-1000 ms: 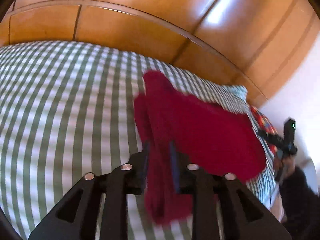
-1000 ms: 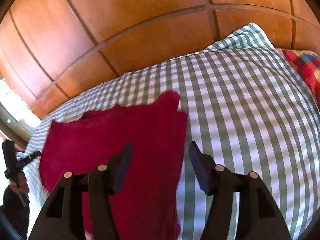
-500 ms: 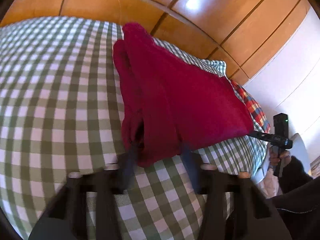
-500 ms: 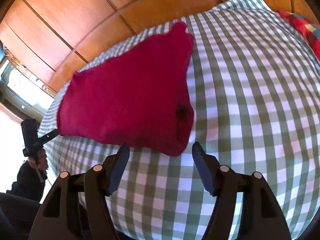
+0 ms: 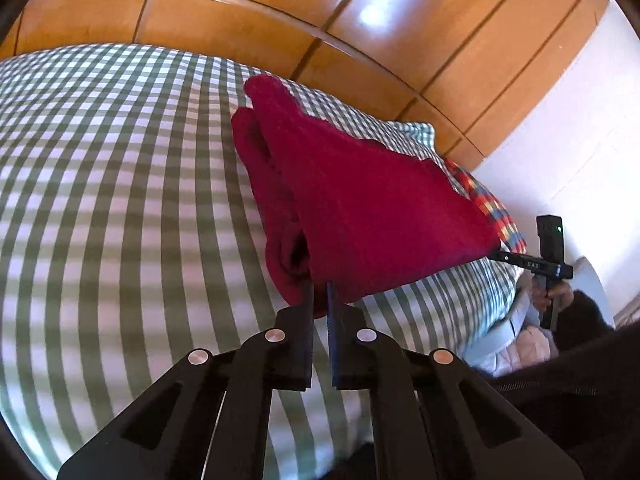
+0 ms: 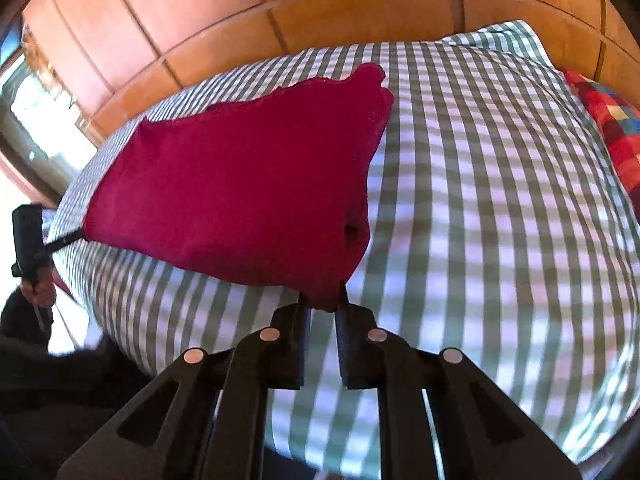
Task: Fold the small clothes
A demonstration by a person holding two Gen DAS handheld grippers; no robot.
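Pinching the near left corner of the one red garment (image 5: 360, 208), the left gripper (image 5: 319, 296) has just been closing, and its jaws are now pressed onto a bunched bit of cloth at the lower hem. That corner looks thick, several layers rolled together, so the grip likely takes the whole stack rather than one ply. The garment lies on the bed (image 5: 100, 200), on its green-and-white check cover, toward the near edge, with its far end reaching up toward the wooden wall panels (image 5: 240, 20). Holding both near corners at once makes sense for a fold: the near edge can be carried over in one straight line, without the cloth skewing.

Further right, the right gripper (image 6: 322, 300) has also just been closing and now nips the other near corner, a small tuck of red cloth showing between its jaws. The hem between the two grips runs roughly level and fairly taut, which I judge keeps the fold line clean. In the left view the right gripper appears at the garment's far corner, held by a hand (image 5: 554, 292) in a dark sleeve.

Counted: one garment, two grippers, one bed. One pillow (image 6: 500, 36) in the same check sits at the far right corner of the bed, and one multicoloured cloth (image 6: 608, 128) at the right edge, clear of the work.
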